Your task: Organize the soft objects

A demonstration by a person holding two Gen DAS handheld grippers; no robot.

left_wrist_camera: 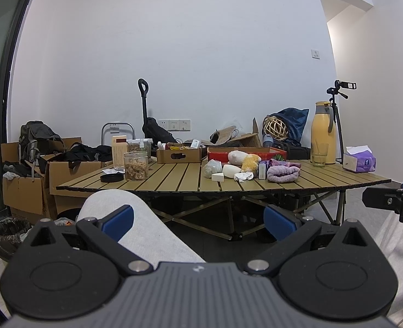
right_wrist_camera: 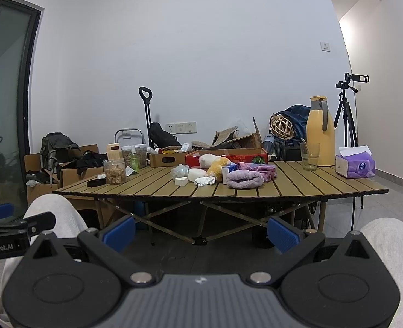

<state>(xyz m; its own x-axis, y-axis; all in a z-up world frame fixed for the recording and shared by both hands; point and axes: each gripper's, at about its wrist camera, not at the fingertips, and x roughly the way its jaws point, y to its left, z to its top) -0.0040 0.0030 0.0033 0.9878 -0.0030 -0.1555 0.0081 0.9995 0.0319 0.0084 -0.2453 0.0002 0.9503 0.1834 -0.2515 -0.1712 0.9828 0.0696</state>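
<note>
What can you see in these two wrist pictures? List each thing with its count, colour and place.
folding table: one, tan slats, room centre
plush toy: one, white and yellow, table middle
purple cloths: a pile, lilac, right of the plush toy
glass jar: one, clear, table left, lid off
black lid: one, beside the glass jar
thermos: one, yellow, table right
tissue box: one, purple, far right
cardboard boxes: several, brown, floor left
tripod: one, black, right wall
left gripper: fingers blue, open, above a knee
right gripper: fingers blue, open
</note>
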